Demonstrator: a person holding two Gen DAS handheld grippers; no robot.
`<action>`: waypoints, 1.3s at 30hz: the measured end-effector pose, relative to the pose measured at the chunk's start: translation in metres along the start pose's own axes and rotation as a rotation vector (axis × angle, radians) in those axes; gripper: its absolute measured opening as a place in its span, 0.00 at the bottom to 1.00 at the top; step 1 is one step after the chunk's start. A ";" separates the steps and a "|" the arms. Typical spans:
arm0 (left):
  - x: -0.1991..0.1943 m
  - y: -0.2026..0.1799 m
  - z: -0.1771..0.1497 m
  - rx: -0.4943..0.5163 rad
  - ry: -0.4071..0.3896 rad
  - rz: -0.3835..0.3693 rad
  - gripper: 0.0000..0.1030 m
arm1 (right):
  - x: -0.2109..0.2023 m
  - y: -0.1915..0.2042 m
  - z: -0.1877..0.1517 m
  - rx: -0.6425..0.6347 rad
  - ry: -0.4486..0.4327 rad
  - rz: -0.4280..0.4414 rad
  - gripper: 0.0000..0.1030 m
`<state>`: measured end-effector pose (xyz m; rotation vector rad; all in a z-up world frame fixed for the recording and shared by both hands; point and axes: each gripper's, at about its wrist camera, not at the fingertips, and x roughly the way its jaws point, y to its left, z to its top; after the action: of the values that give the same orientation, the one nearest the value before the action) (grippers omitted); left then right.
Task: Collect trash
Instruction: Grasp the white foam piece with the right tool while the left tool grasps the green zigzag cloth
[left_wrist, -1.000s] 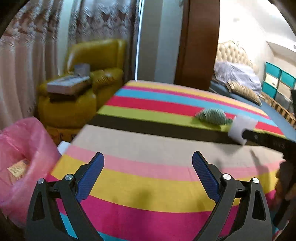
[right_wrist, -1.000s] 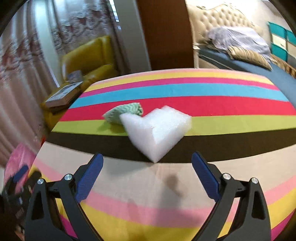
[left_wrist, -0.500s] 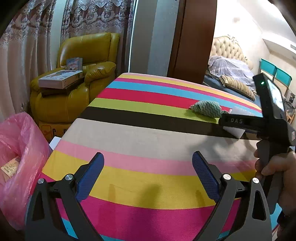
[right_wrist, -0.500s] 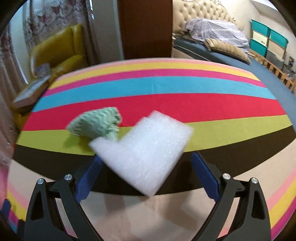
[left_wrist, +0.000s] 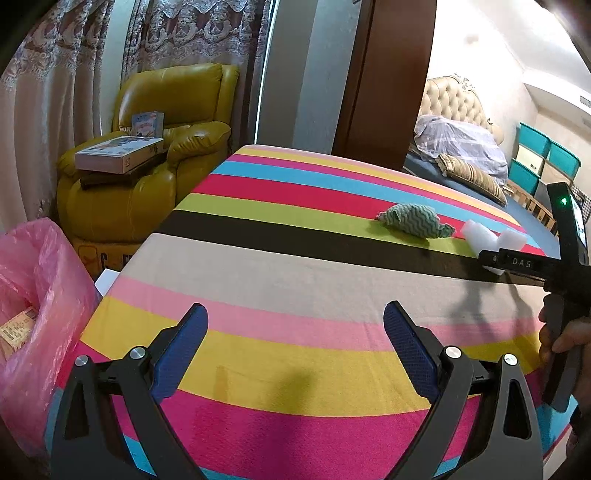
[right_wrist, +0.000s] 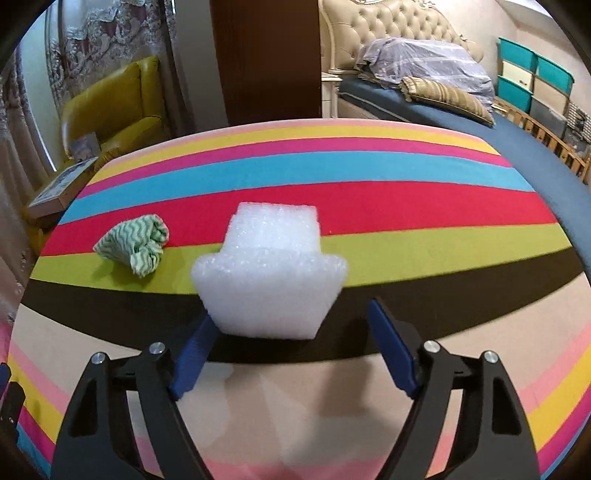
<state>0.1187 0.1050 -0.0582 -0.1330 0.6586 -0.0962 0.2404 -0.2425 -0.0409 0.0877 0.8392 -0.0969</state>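
A white foam piece (right_wrist: 269, 280) lies on the striped tablecloth (right_wrist: 406, 206), right at the tips of my open right gripper (right_wrist: 291, 339); its near edge sits between the fingers. It also shows in the left wrist view (left_wrist: 484, 236). A crumpled green-and-white cloth (right_wrist: 135, 245) lies to its left, seen too in the left wrist view (left_wrist: 413, 221). My left gripper (left_wrist: 295, 354) is open and empty over the table's near stripes. A pink trash bag (left_wrist: 33, 306) stands at the table's left.
A yellow armchair (left_wrist: 147, 173) with boxes (left_wrist: 118, 153) on it stands beyond the table's left corner. A bed (right_wrist: 443, 99) with pillows and teal bins (right_wrist: 532, 81) lies at the back right. The right gripper's body (left_wrist: 554, 266) reaches in over the table's right side.
My right gripper has closed in on the white foam piece, which now sits at its fingertips. The left gripper has stayed nearly still and open.
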 end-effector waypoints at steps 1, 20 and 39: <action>0.000 0.001 0.000 -0.002 0.002 0.000 0.87 | 0.003 0.001 0.002 -0.012 0.007 0.013 0.76; 0.011 0.000 0.007 -0.022 0.087 -0.034 0.87 | -0.027 -0.038 -0.006 -0.117 -0.072 0.053 0.49; 0.104 -0.123 0.079 0.101 0.121 -0.107 0.87 | -0.053 -0.046 -0.011 -0.109 -0.181 0.051 0.49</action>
<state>0.2435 -0.0233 -0.0404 -0.0651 0.7659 -0.2412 0.1920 -0.2847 -0.0105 -0.0024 0.6600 -0.0105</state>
